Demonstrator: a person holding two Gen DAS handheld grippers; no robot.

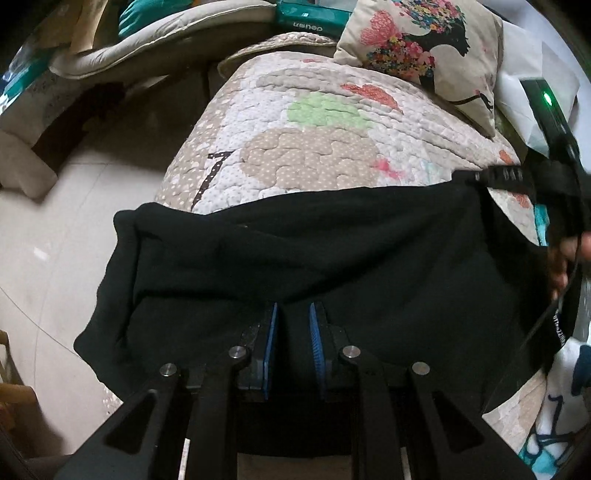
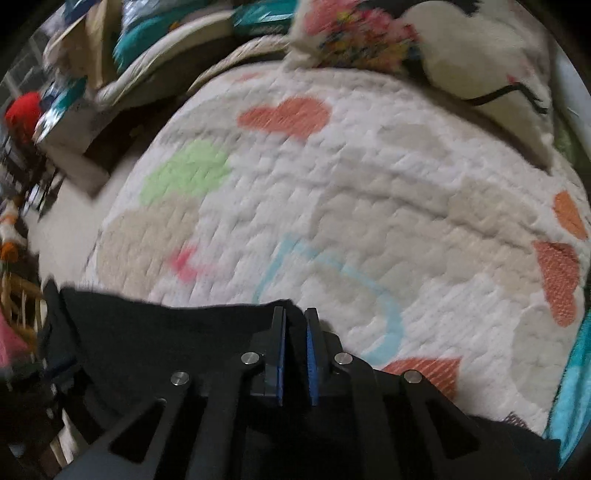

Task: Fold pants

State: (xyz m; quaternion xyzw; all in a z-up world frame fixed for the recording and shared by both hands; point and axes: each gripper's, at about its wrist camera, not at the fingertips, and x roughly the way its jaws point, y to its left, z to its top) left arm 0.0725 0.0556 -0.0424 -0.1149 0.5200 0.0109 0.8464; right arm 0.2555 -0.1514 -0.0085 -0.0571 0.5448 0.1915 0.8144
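A white quilted bedspread with beige, green and coral patches (image 1: 314,122) is covering the bed. A cream cushion printed with a flower-haired silhouette (image 1: 421,48) is lying at its far right corner. A teal plastic-wrapped pack (image 1: 314,16) is sitting beyond the far edge, above pale floor tiles (image 1: 92,229).

1. Pants (image 1: 314,258): solid black, no print.
2. Quilt (image 1: 332,122) under the pants: white ground, beige polka-dot patches, one light green patch, coral hearts, a pale blue outline.
3. Cushion (image 1: 424,51) at the quilt's far edge: cream, black silhouette of a head with multicolour flower hair.
4. Left gripper (image 1: 291,314) and right gripper (image 2: 295,317): black bodies, blue pads (image 1: 271,332), silver pivot pins.
5. Floor (image 1: 55,240) left of the quilt: pale beige tiles.
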